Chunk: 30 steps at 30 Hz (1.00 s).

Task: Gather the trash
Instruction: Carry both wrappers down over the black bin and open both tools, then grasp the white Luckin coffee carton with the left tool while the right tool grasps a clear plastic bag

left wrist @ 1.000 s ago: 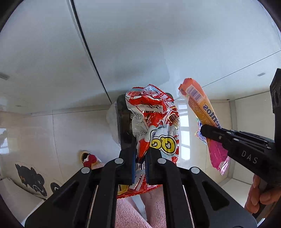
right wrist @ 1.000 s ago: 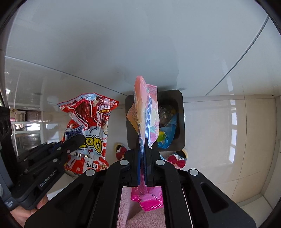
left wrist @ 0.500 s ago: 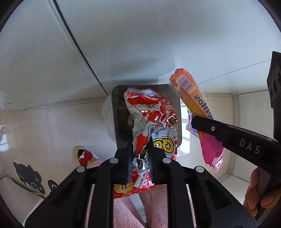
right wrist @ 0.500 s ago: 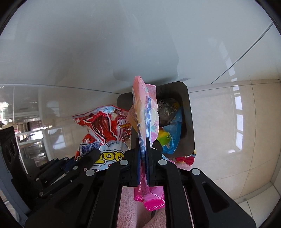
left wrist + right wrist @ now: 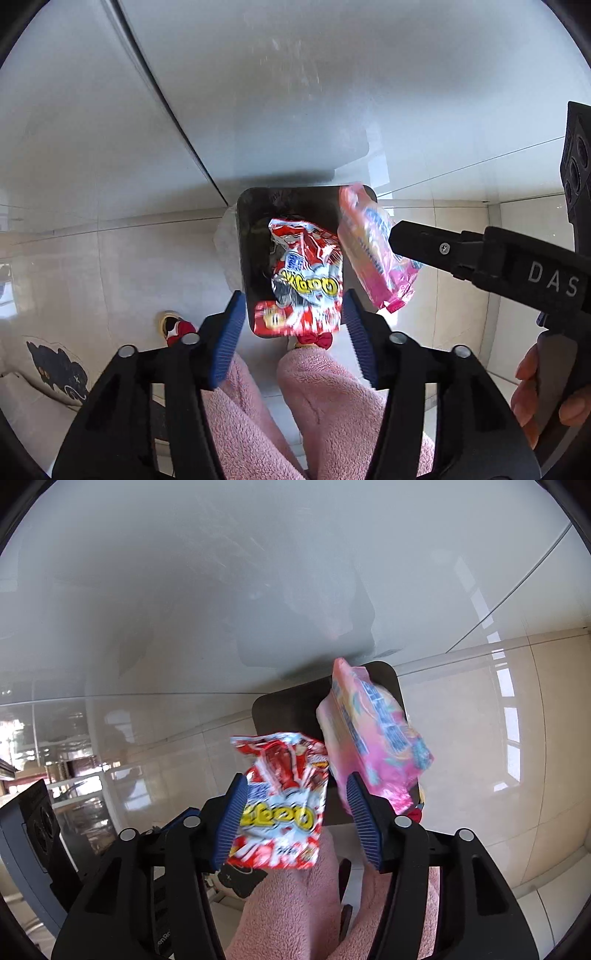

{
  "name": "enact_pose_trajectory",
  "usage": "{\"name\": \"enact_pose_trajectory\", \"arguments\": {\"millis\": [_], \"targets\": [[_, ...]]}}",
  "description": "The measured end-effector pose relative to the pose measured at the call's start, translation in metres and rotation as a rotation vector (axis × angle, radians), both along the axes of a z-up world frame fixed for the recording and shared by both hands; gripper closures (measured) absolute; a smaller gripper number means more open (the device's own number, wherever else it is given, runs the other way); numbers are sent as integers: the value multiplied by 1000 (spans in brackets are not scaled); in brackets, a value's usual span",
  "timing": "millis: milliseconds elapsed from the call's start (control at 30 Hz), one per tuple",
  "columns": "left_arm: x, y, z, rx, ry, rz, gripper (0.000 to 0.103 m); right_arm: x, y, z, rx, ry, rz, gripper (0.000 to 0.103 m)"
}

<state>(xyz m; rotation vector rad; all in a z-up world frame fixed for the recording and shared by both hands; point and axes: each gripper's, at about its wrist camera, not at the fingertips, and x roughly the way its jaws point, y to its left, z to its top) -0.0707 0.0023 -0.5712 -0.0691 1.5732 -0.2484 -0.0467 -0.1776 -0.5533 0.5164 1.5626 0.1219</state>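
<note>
A dark rectangular bin stands on the floor against a white panel, right below both grippers. My left gripper points steeply down over it with its jaws opening. The red-and-white snack wrapper hangs blurred and loose between the blue pads, touching neither. In the right wrist view my right gripper is also opening. The pink wrapper tumbles free past its right pad, over the bin. The red wrapper shows there too, and the pink wrapper appears in the left view.
A person's pink fleece trouser legs and slippers with red bows stand just before the bin. A hand holds the right gripper's handle. A black cat-patterned item lies at the left on glossy tiles.
Both grippers sank toward the bin and their jaws spread wide. The red wrapper and the pink wrapper slipped free and are dropping toward the bin.
</note>
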Motion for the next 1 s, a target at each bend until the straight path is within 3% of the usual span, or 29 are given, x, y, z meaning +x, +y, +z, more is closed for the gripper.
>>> {"name": "enact_pose_trajectory", "arguments": {"millis": [267, 500, 600, 733, 800, 1000], "targets": [[3, 6, 24, 15, -16, 18, 8, 4, -6, 15, -23, -22, 1, 22], [0, 17, 83, 5, -67, 13, 8, -5, -7, 67, -80, -85, 68, 20], [-7, 17, 122, -4, -121, -7, 8, -15, -13, 107, -108, -151, 91, 12], [-13, 13, 174, -16, -201, -29, 8, -28, -25, 166, -124, -260, 91, 11], [-13, 9, 201, -18, -243, -34, 8, -33, -32, 194, -140, -311, 86, 5], [0, -3, 269, -48, -358, -48, 8, -37, -53, 265, -188, -458, 55, 4]]}}
